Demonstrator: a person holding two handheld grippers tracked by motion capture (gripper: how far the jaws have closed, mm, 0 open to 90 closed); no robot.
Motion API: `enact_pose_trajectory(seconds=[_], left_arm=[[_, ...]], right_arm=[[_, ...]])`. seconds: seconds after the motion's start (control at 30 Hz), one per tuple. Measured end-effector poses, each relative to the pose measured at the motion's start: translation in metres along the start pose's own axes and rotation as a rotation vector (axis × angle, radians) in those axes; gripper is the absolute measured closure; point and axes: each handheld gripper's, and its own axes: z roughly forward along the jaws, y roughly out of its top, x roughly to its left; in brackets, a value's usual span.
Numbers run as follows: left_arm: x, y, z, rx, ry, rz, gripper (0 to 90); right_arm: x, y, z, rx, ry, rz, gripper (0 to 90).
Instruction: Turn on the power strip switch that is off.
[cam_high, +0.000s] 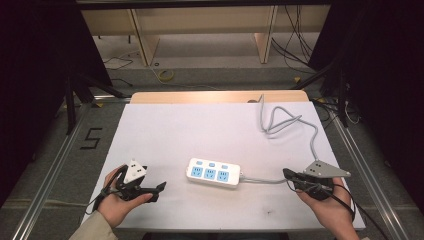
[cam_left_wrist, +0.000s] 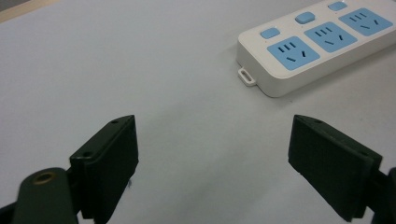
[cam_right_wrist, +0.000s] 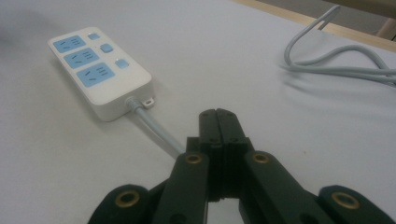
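White plastic power strip (cam_high: 214, 173) with blue sockets lies mid-table, rigid, light and likely slippery, best pinched across its narrow sides, between the spread left gripper (cam_high: 159, 191) and the pressed-together, empty right gripper (cam_high: 288, 174).

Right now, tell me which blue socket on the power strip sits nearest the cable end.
The end socket on the power strip, on the right gripper side; the other two lie farther from the cable.

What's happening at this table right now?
A person holds a gripper in each hand over a white table, either side of a white power strip with three blue sockets. The left gripper is open and empty, aimed toward the strip's end. The right gripper is shut with nothing between its fingers, beside the strip's grey cable. Neither touches the strip.
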Motion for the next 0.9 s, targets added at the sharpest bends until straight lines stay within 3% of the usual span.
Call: enact_pose_trajectory(seconds=[0.37, 0.5, 0.9], left_arm=[[0.0, 0.0, 0.001, 0.004, 0.002, 0.001, 15.8], [-0.001, 0.001, 0.001, 0.005, 0.001, 0.005, 15.7], [-0.002, 0.001, 0.002, 0.004, 0.003, 0.006, 15.7]], right_arm=[[0.003, 0.005, 0.003, 0.006, 0.021, 0.011, 90.0], [0.003, 0.007, 0.006, 0.015, 0.03, -0.018, 90.0], [0.004, 0.013, 0.01, 0.031, 0.026, -0.018, 90.0]])
